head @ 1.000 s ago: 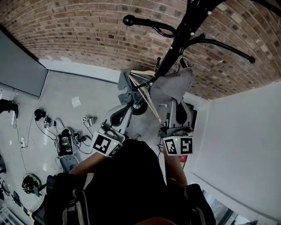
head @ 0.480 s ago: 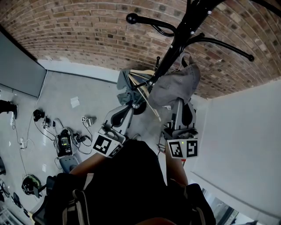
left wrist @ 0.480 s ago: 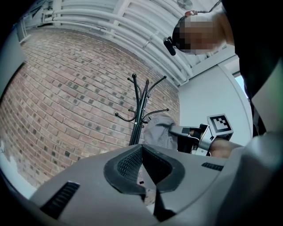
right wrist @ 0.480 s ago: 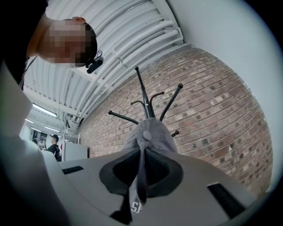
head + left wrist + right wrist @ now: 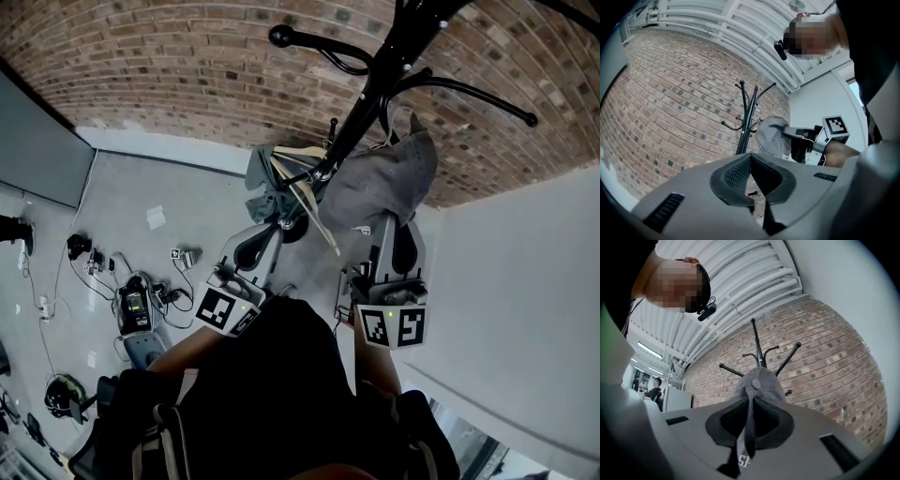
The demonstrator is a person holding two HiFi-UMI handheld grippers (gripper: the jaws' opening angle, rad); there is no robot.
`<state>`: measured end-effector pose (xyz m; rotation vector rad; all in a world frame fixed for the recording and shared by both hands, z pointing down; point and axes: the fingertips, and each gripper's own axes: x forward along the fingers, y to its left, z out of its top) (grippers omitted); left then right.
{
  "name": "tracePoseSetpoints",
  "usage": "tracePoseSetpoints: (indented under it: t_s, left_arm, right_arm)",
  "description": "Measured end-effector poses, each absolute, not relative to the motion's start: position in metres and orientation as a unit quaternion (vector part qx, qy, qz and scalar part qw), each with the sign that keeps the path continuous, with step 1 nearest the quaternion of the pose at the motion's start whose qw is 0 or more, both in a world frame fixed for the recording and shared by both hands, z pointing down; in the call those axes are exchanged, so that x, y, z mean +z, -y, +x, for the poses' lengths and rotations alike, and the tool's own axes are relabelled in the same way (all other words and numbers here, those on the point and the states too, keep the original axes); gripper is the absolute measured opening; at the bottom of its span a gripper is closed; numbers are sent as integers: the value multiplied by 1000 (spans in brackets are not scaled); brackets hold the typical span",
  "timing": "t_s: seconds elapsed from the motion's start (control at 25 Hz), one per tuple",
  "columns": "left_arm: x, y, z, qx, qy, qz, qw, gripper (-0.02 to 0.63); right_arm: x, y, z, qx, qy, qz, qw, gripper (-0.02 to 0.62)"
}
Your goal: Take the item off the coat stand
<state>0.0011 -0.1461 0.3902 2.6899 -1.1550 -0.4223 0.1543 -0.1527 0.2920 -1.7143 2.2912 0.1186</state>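
Your right gripper had its jaws clamped on a fold of the grey cap. The cap hung against the coat stand pole, just under a hook arm. Your left gripper jaws were together, holding nothing.

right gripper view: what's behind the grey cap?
Behind the grey cap the coat stand rises, arms spread, with the brick wall beyond. The cap covers the lower pole, so whether it hangs on a hook cannot be seen.
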Motion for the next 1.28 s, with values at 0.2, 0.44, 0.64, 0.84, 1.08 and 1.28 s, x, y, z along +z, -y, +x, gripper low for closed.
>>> tracePoseSetpoints:
  t_s: [0.2, 0.44, 0.64, 0.84, 1.08, 1.28]
  left_arm:
    - [395, 145, 2, -139, 388, 906, 97, 17]
    - [396, 143, 6, -137, 383, 908, 100, 17]
    - [396, 141, 9, -138, 379, 910, 99, 17]
    - [395, 139, 14, -138, 369, 914, 99, 17]
    - [394, 137, 19, -137, 359, 917, 102, 17]
    - [394, 135, 24, -136, 351, 921, 102, 17]
  right_arm:
    - [286, 148, 152, 57, -794, -589, 139, 31]
    - [279, 140, 150, 63, -792, -589, 145, 31]
    - [279, 131, 153, 65, -790, -593, 140, 31]
    - [282, 125, 152, 66, -792, -594, 127, 31]
    - [279, 115, 154, 72, -789, -595, 133, 31]
    - [280, 107, 161, 73, -780, -606, 138, 31]
